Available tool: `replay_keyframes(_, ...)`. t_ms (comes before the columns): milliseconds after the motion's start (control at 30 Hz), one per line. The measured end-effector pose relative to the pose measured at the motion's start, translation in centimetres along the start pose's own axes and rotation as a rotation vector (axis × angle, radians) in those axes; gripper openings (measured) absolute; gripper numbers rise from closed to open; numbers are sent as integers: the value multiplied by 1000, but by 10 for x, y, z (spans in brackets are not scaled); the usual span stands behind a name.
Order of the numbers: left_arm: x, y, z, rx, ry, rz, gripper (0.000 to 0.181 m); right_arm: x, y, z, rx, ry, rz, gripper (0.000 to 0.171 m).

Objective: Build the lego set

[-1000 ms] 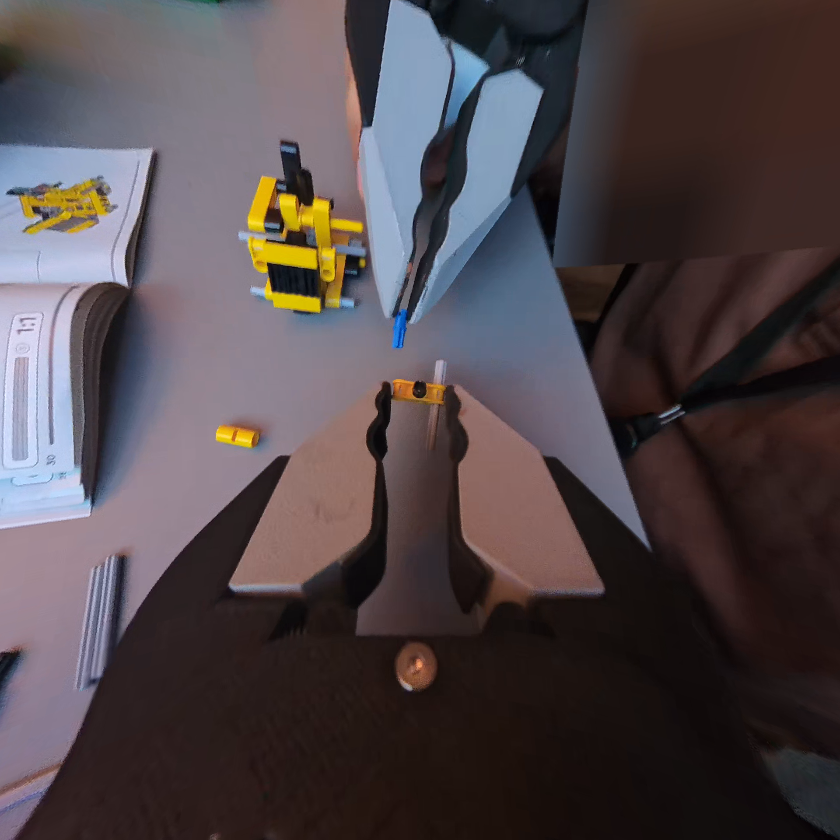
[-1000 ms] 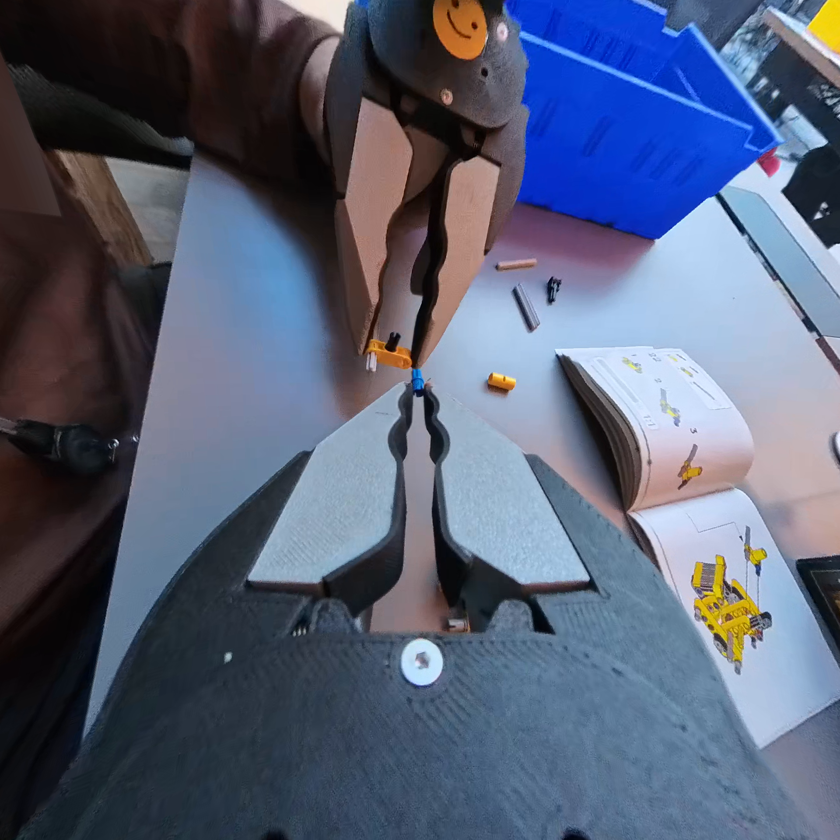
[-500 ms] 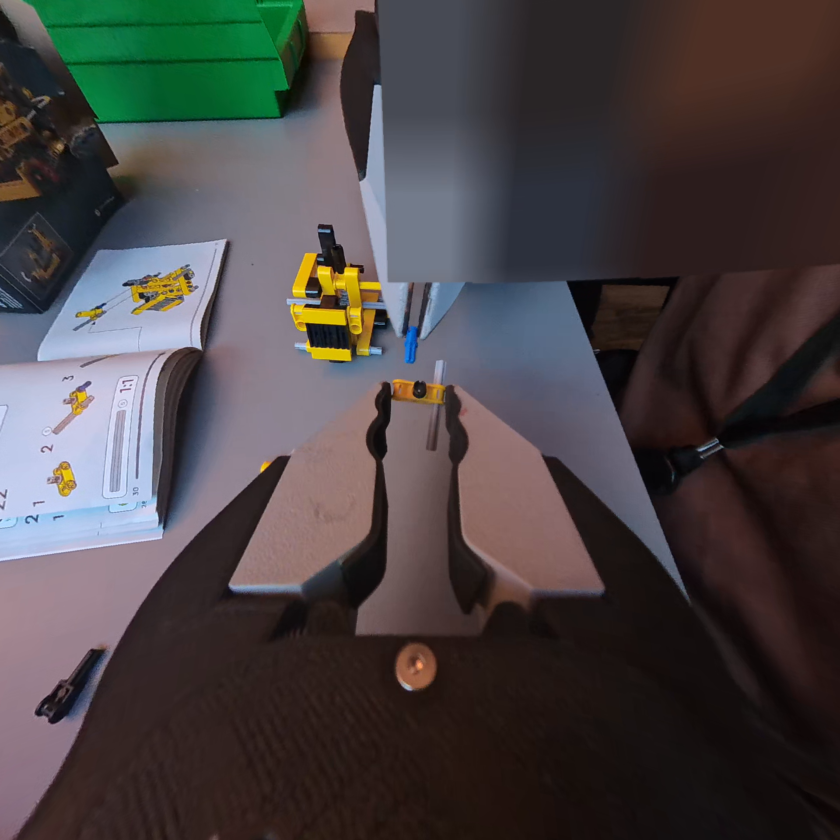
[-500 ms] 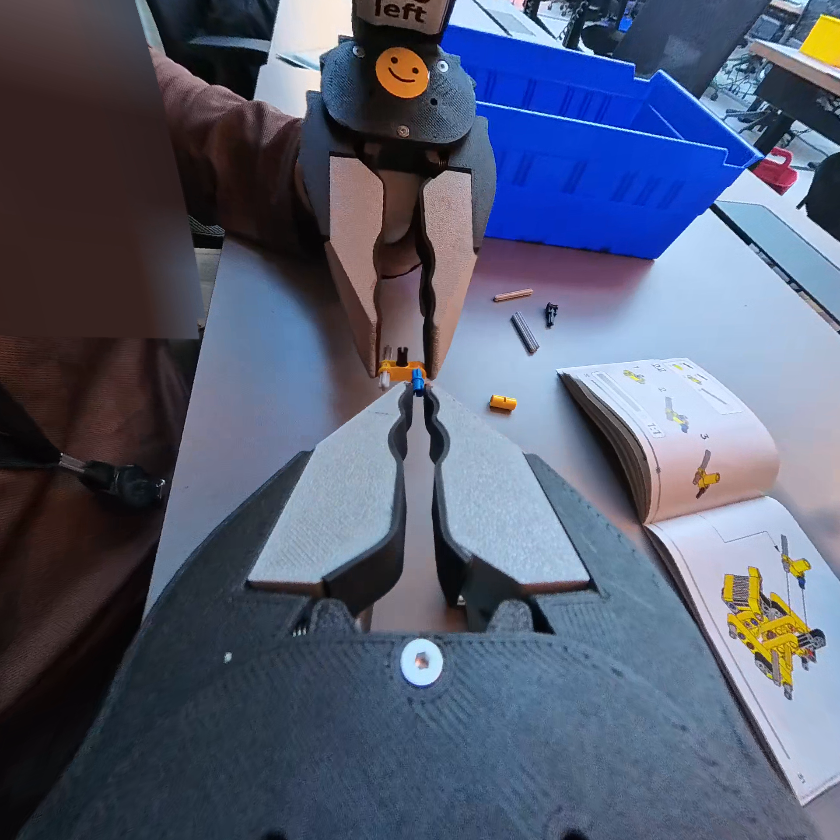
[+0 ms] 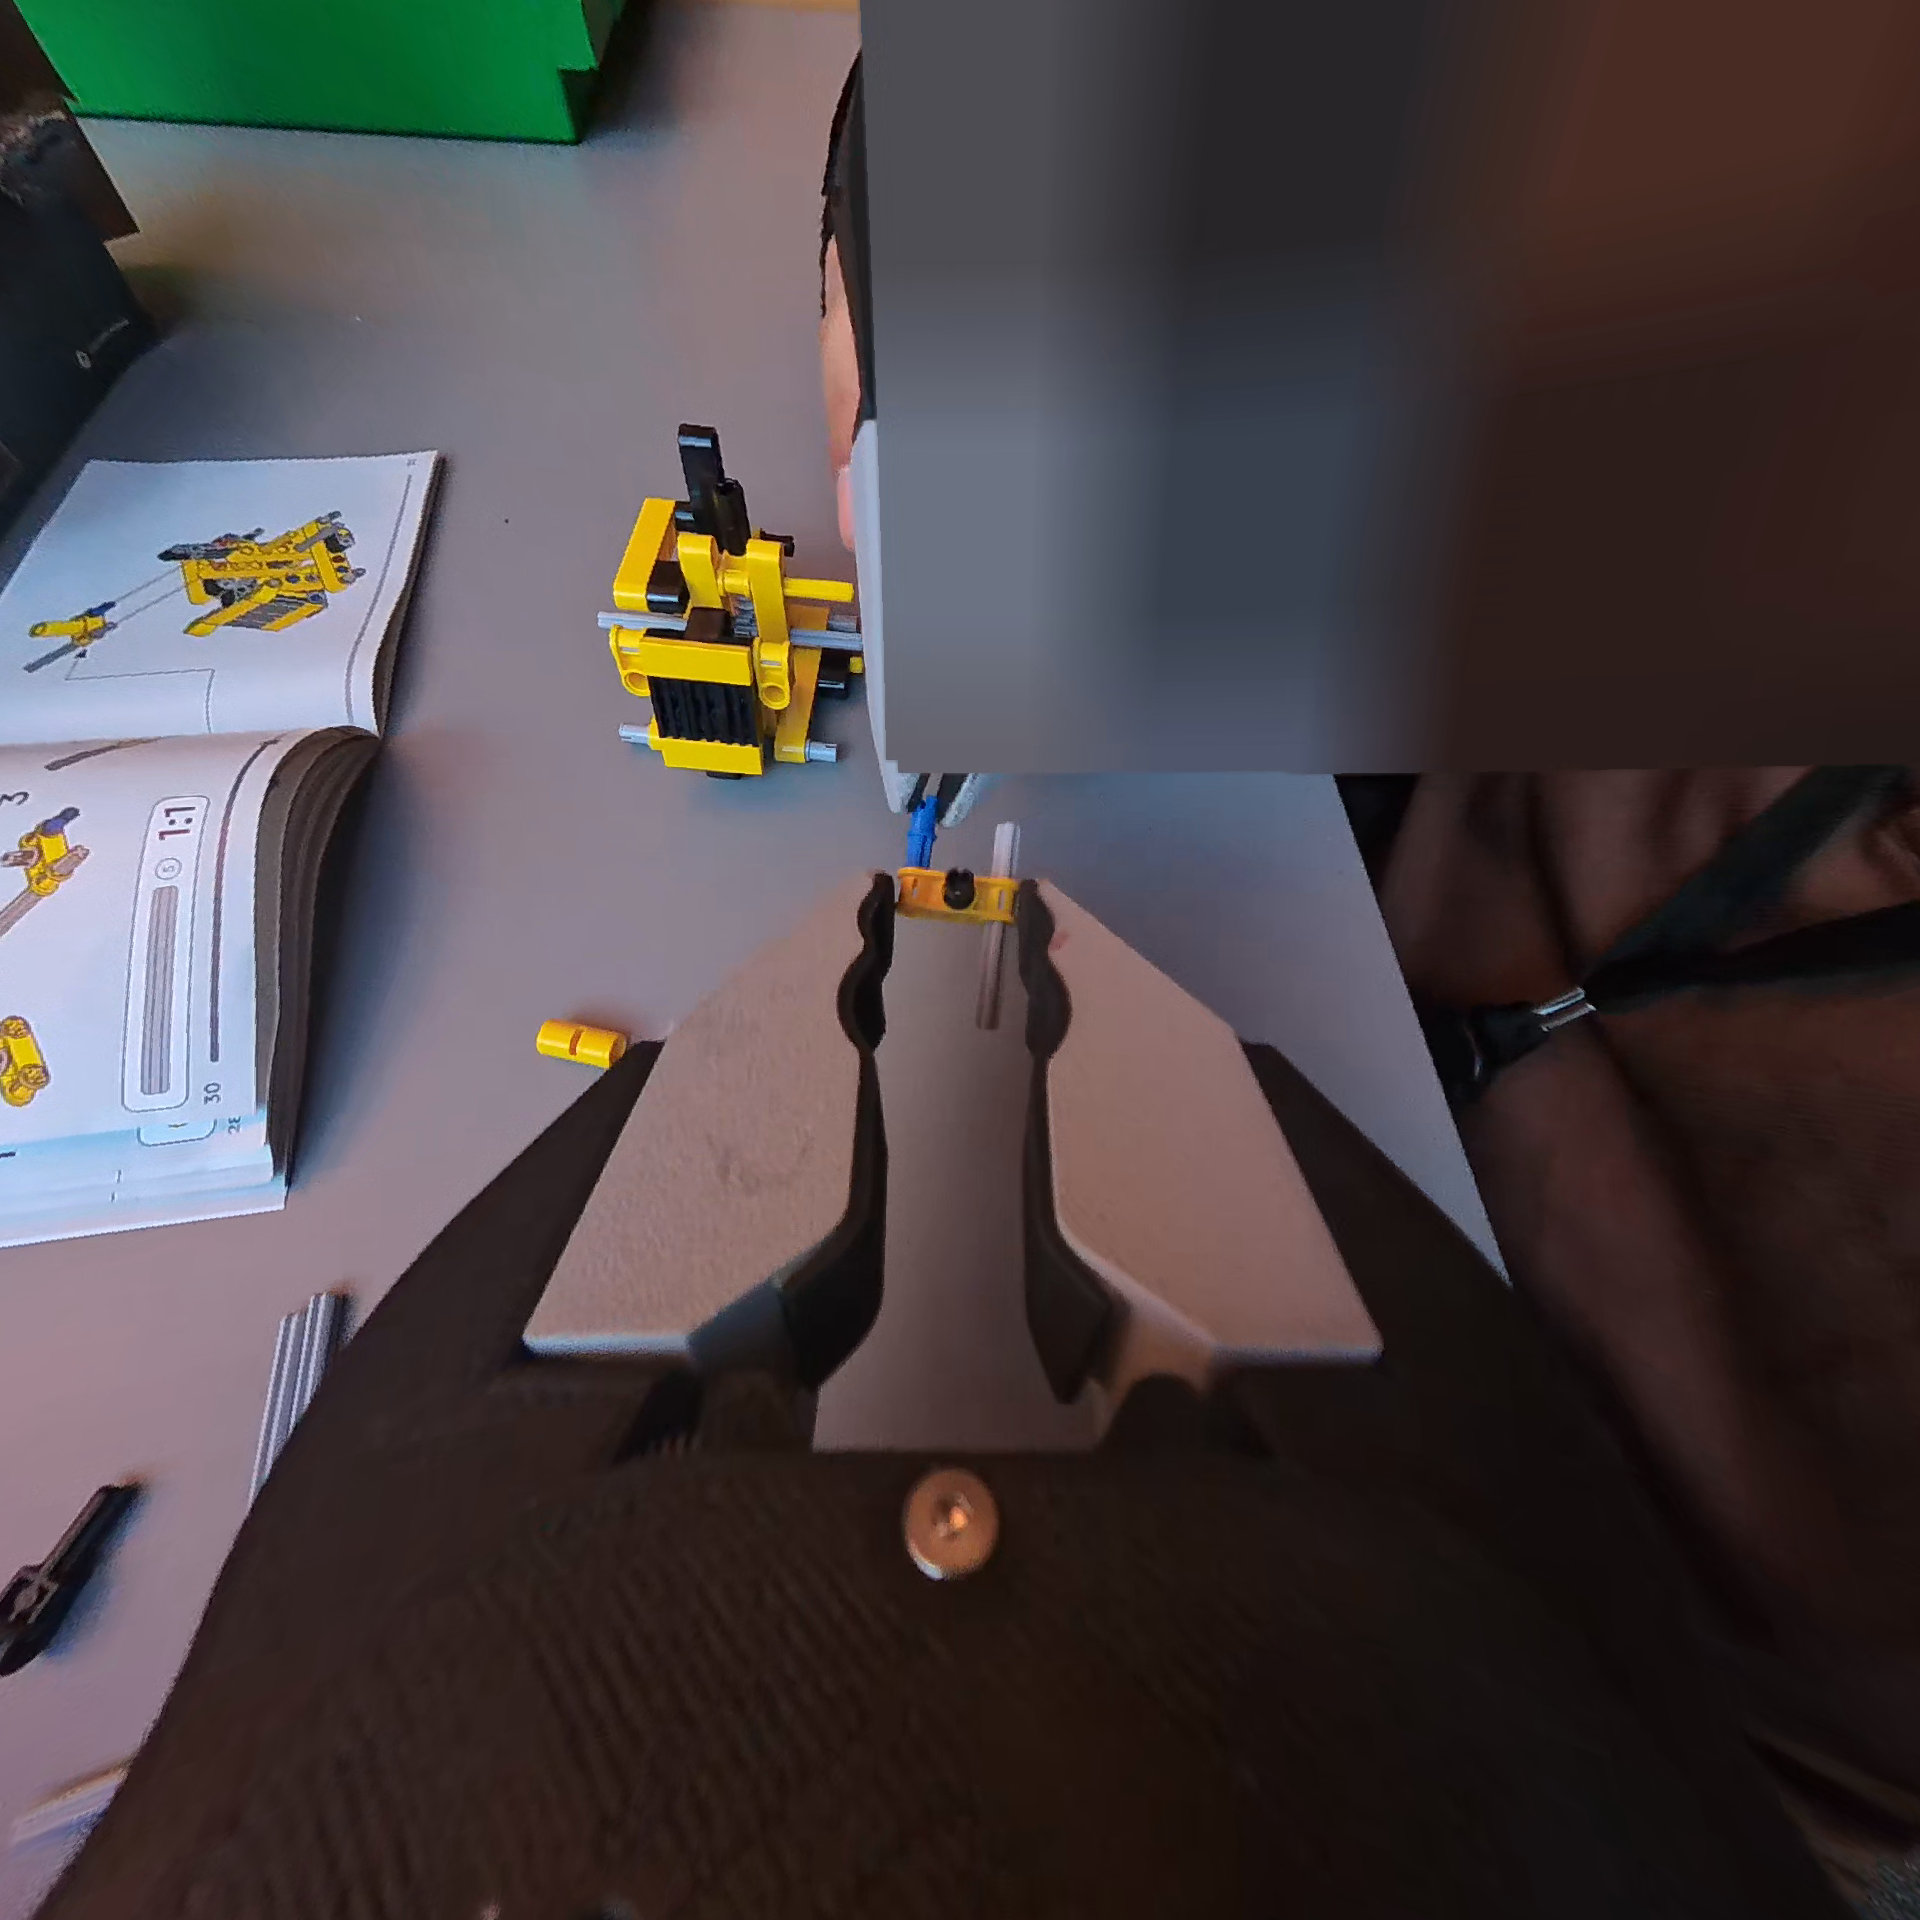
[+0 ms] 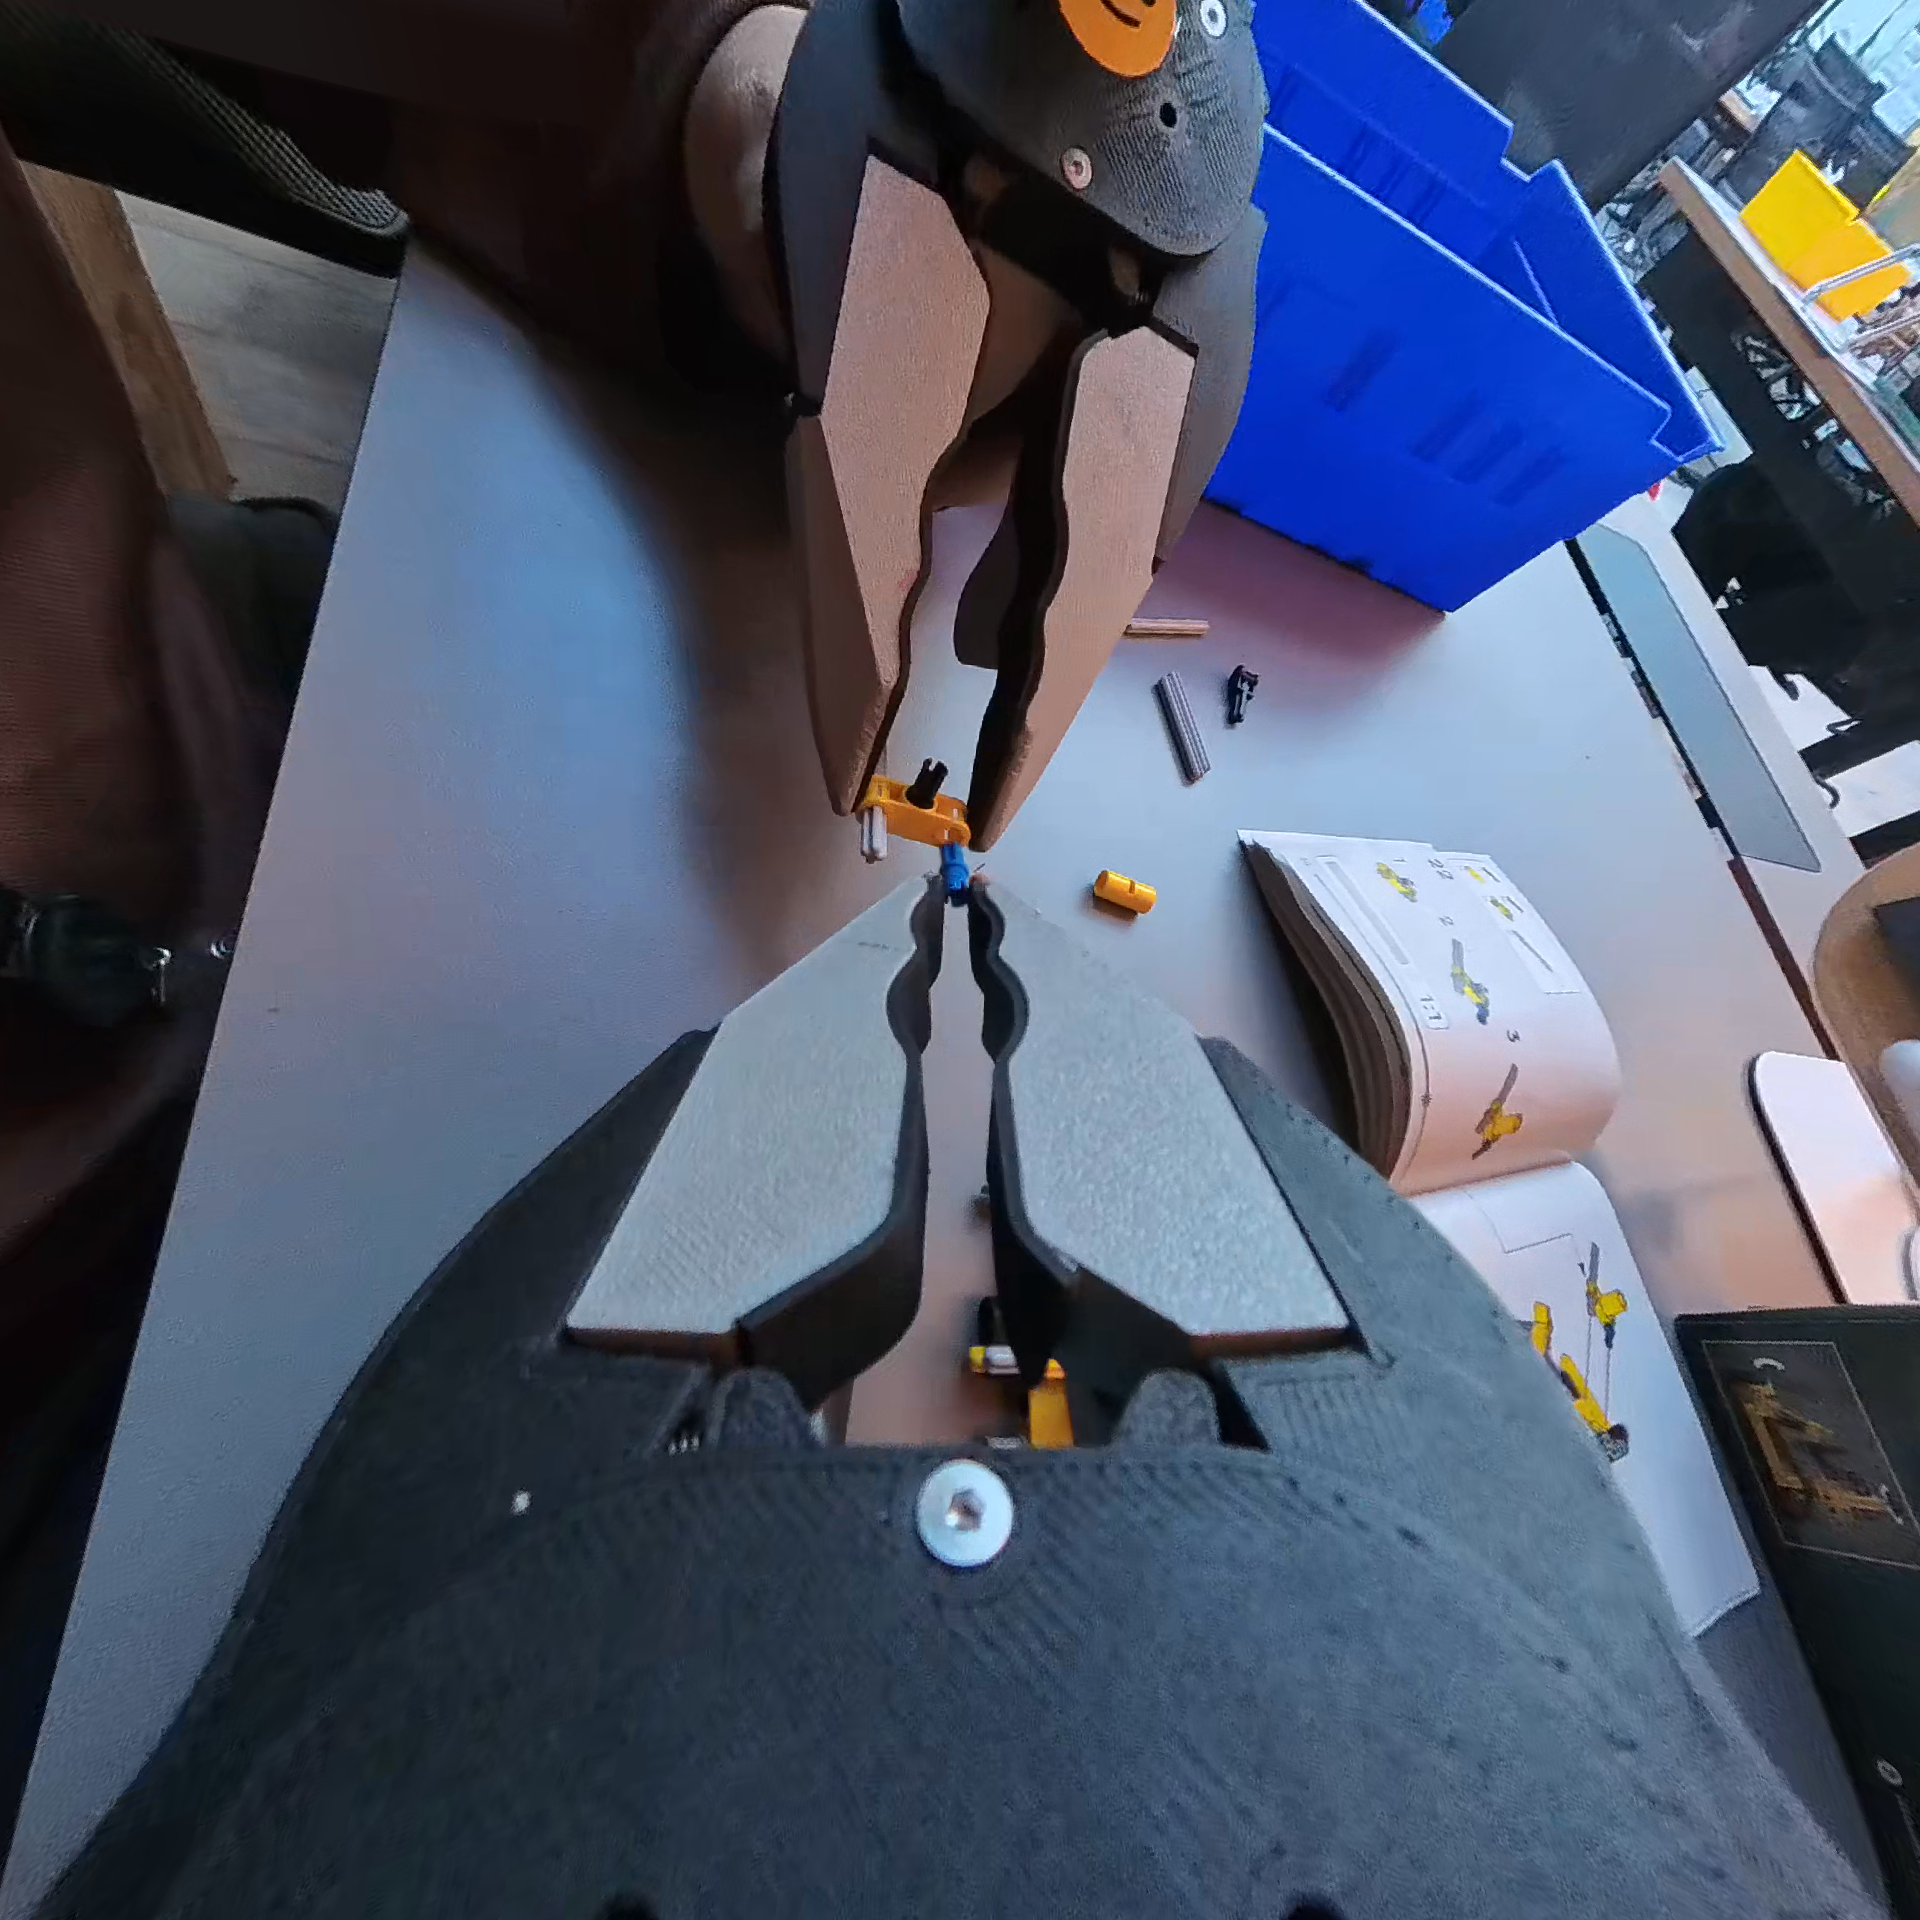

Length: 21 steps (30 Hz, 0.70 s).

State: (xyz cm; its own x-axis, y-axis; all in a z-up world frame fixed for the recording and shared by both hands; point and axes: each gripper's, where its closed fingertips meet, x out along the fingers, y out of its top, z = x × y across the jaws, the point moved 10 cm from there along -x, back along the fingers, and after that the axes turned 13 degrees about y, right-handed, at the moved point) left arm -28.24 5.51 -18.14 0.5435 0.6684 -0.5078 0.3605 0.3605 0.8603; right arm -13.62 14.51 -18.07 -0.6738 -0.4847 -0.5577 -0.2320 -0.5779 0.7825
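Observation:
My left gripper (image 5: 954,894) is shut on a small yellow beam (image 5: 956,896) that carries a black pin and a light grey axle (image 5: 995,925). It also shows in the right wrist view (image 6: 920,816). My right gripper (image 6: 956,891) is shut on a blue pin (image 6: 953,864), whose tip meets the yellow beam's end hole. In the left wrist view the blue pin (image 5: 921,826) touches the beam's left end. The part-built yellow and black model (image 5: 722,649) stands on the grey table behind.
An open instruction booklet (image 5: 177,831) lies at the left, also seen in the right wrist view (image 6: 1455,1039). A loose yellow connector (image 5: 580,1041), grey axles (image 6: 1182,724) and a black pin (image 6: 1240,693) lie on the table. A blue bin (image 6: 1434,395) and a green bin (image 5: 312,62) stand at the back. My left and right fingertips are right by each other. Left tips and right tips are each some 8 cm from the loose yellow connector (image 5: 580,1041). It turns up in the right wrist view (image 6: 1129,890) as well.
The two grippers have come together: the blue pin moved from a gap away to touching the yellow beam's end hole. Both cameras tilted and shifted meanwhile.

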Motion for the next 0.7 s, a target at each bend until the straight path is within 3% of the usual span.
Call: replay_keyframes(700, 8, -8, 2, -4, -25, -86, 21, 11, -2, -7, -90, 1, -60, 1)
